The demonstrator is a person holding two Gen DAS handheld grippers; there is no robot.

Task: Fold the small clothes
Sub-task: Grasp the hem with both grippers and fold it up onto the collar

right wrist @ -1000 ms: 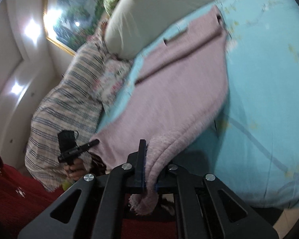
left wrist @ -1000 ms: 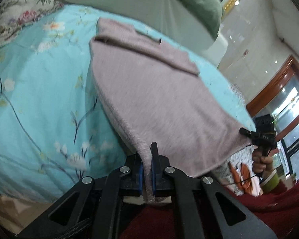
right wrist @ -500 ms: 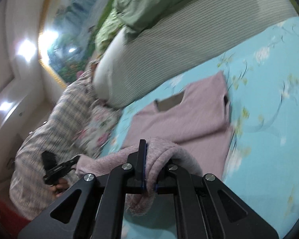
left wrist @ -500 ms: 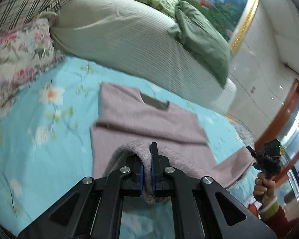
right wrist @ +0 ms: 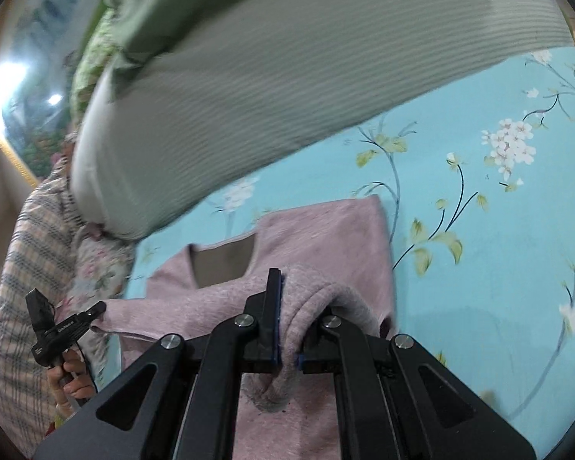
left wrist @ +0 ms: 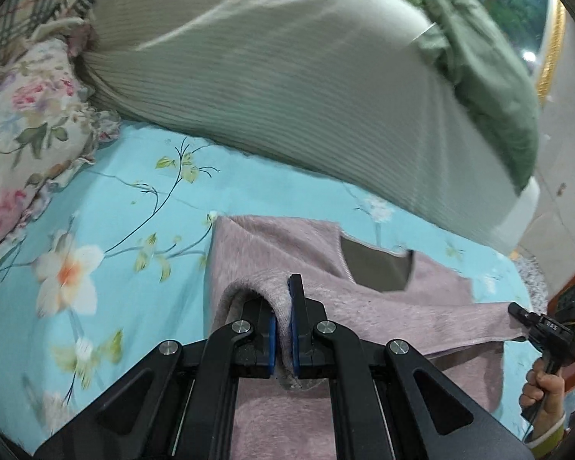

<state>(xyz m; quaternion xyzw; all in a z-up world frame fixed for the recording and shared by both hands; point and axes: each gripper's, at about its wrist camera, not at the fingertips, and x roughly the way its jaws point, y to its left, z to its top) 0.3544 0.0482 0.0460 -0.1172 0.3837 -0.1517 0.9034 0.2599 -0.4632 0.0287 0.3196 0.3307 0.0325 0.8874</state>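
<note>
Covering the bed, a turquoise floral sheet (left wrist: 142, 207) is seen, bordered by a ribbed grey-green bolster (left wrist: 272, 76), a floral pillow (left wrist: 23, 122) and a gold-framed picture (left wrist: 552, 30). The pink sweater (left wrist: 402, 306) is spread on the sheet, its hem carried up over the body. Compared with a second earlier, the hem is brought far nearer the neckline. The left gripper (left wrist: 283, 329) and right gripper (right wrist: 287, 329) are each clenched on hem fabric. Lower sweater portions are hidden behind the grippers; the bolster is motion-blurred.
</note>
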